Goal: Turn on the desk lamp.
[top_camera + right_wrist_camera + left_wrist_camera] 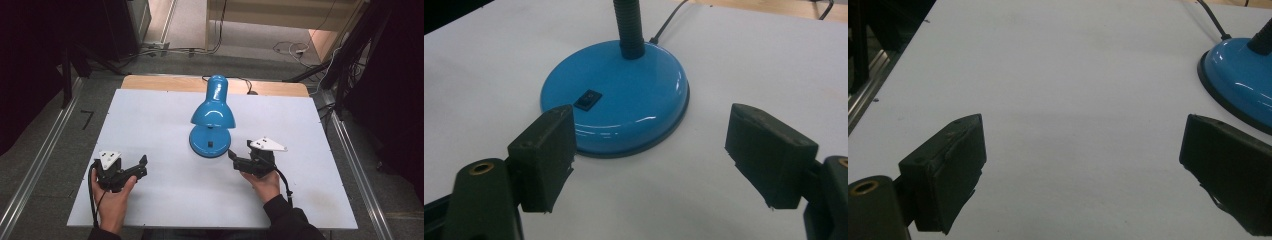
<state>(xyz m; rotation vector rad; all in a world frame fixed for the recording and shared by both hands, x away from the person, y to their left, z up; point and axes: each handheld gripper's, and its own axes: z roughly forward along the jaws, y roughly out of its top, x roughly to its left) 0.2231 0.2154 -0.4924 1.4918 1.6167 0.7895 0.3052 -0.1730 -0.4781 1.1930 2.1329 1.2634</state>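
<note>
- High view showed a blue lamp that stood near the middle of the white desk, with its round base toward the person and its shade above the base.
- A black cord ran from the lamp toward the far edge of the desk.
- The left gripper was held low over the desk, well to the left of the lamp, with its jaws wide apart and nothing between them.
- Left gripper view showed the left gripper over bare desk, and the base was at the upper right, apart from the jaws.
- The right gripper was just beside the base on its right side, jaws pointed at it.
- Right gripper view showed the right gripper with jaws spread wide and empty, and the base lay just ahead, not touched.
- A black switch sat on top of the base, and the ribbed black neck rose from it.
- Both hands, the left hand and the right hand, held the grippers from the near edge.
</note>
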